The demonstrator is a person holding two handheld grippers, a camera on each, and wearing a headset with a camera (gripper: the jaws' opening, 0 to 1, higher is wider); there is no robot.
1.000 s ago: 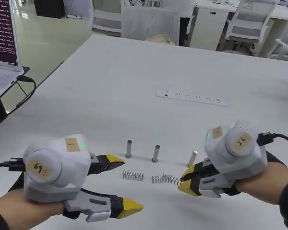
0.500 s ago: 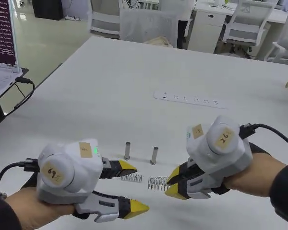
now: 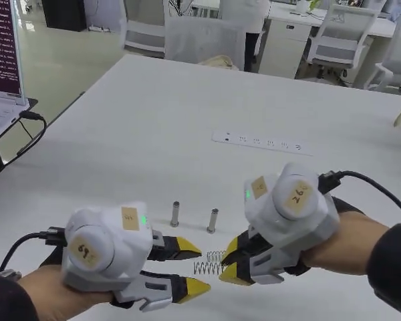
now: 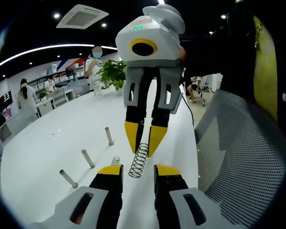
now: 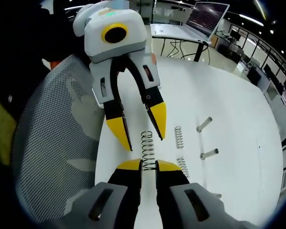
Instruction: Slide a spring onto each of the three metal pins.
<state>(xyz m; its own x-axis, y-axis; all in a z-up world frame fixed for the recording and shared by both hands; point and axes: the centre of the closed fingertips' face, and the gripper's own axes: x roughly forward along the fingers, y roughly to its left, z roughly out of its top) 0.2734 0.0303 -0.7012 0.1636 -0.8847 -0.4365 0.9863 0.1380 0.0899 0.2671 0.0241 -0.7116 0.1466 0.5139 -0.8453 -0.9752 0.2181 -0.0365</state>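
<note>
Centrally, over the white table (image 3: 187,120), the right gripper (image 3: 225,262) has its jaws almost closed, pinching one end of a spring (image 5: 147,148) that projects ahead of its tips. Opposite, the left gripper (image 3: 196,268) has its jaws spread wide, one on either side of the spring's free end; contact cannot be made out. Three metal pins (image 4: 88,158) stand upright left of the left gripper's jaws. In the head view the right gripper hides the third pin. Loose springs (image 5: 178,137) lie right of the held one.

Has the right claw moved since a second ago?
Yes: the right claw, shut on a spring, moved leftward relative to the middle pin.
</note>
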